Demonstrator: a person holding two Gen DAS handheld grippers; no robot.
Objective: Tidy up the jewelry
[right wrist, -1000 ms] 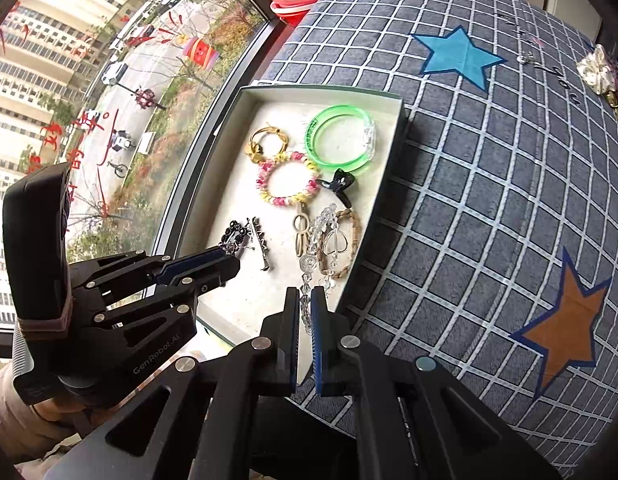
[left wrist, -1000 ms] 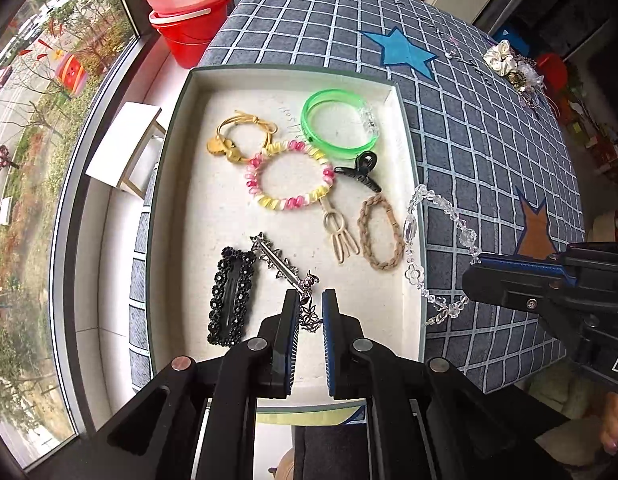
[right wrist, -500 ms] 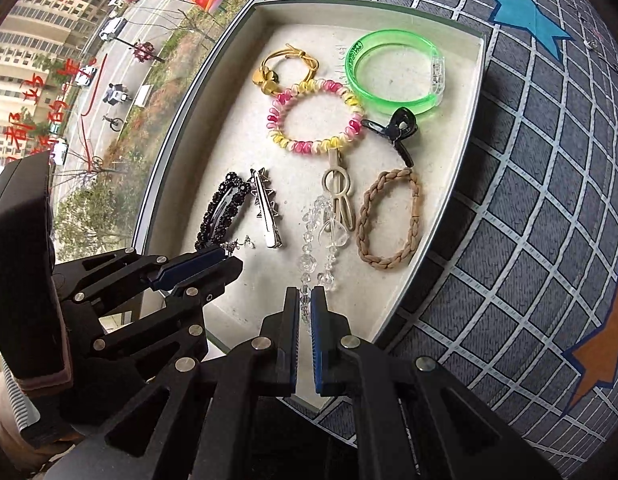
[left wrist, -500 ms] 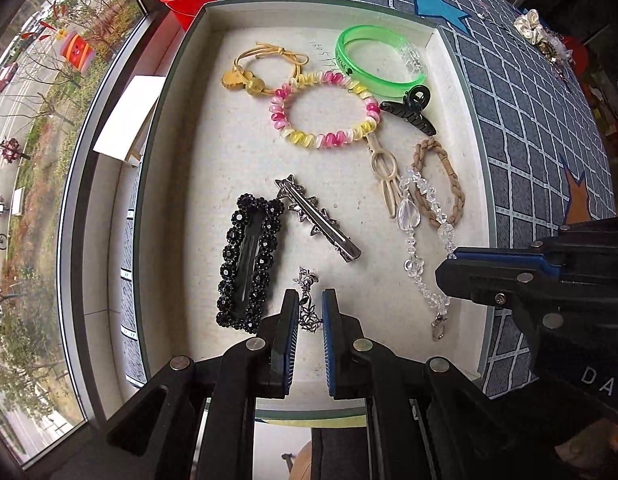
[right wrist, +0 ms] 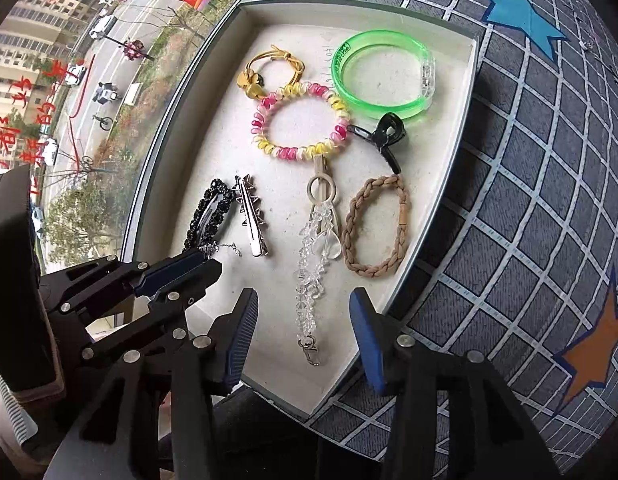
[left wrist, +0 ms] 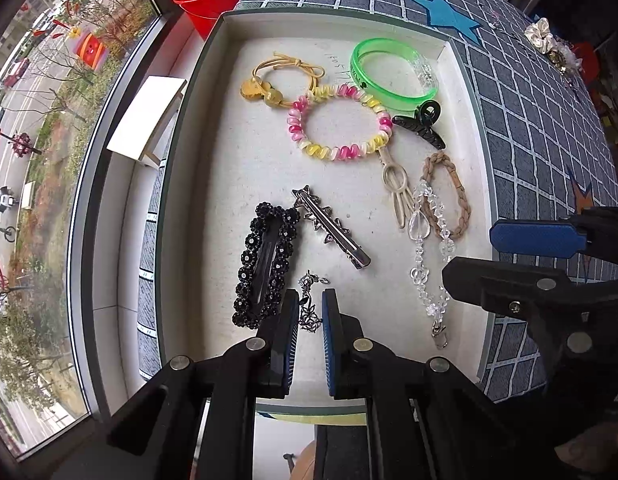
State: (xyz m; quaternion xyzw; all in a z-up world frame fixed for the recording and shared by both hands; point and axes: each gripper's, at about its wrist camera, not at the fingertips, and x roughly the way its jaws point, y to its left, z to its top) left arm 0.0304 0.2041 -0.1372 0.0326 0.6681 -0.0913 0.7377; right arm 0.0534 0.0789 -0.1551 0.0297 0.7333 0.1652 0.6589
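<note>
A white-lined tray (left wrist: 189, 128) sits on the checked cloth and holds several hair pieces and bracelets. A clear crystal bead chain (right wrist: 313, 276) lies flat on the tray floor, partly over a beige clip (right wrist: 323, 196). My right gripper (right wrist: 303, 304) hovers over the chain's clasp end; its jaws are opening, the chain lies between them and no pad touches it. In the left wrist view that gripper (left wrist: 471, 256) stands at the tray's right rim by the crystal chain (left wrist: 419, 256). My left gripper (left wrist: 309, 304) is shut on a small silver ornament (left wrist: 309, 314), next to a black beaded clip (left wrist: 265, 264).
Also in the tray are a green bangle (left wrist: 393, 76), a pink-yellow spiral tie (left wrist: 337, 124), a gold tie (left wrist: 285, 76), a black claw clip (left wrist: 419, 126), a braided tan tie (left wrist: 449, 196) and a spiked silver clip (left wrist: 329, 228). A red bucket (left wrist: 205, 4) stands behind the tray. More jewelry (left wrist: 549, 40) lies at the far right.
The right gripper came down over the tray with the crystal chain and its jaws parted; the chain now lies loose on the tray floor. The left gripper keeps its hold on the ornament.
</note>
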